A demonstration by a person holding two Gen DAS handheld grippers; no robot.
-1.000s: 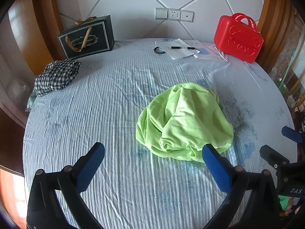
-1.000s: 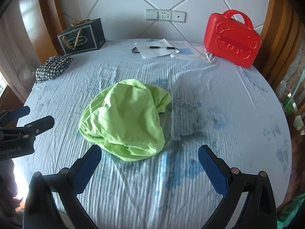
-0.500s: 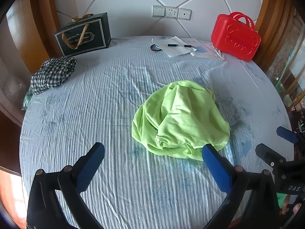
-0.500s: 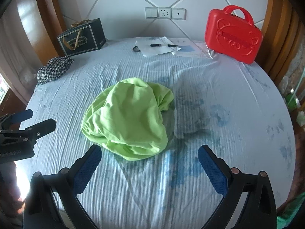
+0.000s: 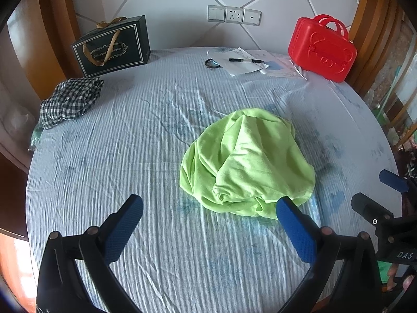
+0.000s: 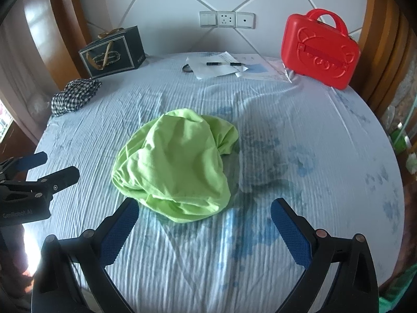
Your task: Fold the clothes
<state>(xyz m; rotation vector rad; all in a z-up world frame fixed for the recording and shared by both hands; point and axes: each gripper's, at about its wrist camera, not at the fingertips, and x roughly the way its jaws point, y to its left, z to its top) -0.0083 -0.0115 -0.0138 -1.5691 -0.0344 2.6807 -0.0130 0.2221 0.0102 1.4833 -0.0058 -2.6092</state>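
Note:
A crumpled lime-green garment [image 5: 247, 164] [image 6: 177, 164] lies in a heap near the middle of the round table, which is covered by a pale blue striped cloth [image 5: 130, 156] [image 6: 312, 143]. My left gripper [image 5: 208, 208] hovers open just in front of the heap, its right fingertip overlapping the garment's near edge in view. My right gripper [image 6: 202, 210] is open too, in front of the heap and a little to its right. Nothing is held by either. Each gripper shows at the edge of the other's view.
A folded black-and-white checked cloth [image 5: 70, 100] lies at the far left. Behind it stands a dark gift bag [image 5: 112, 48]. Papers with a pen [image 5: 245, 61] and a red plastic case [image 5: 323, 49] sit at the back right. Wooden chair backs ring the table.
Both cameras have drawn back and up a little, so the green garment sits slightly farther off. Both grippers stay open and the garment has not moved.

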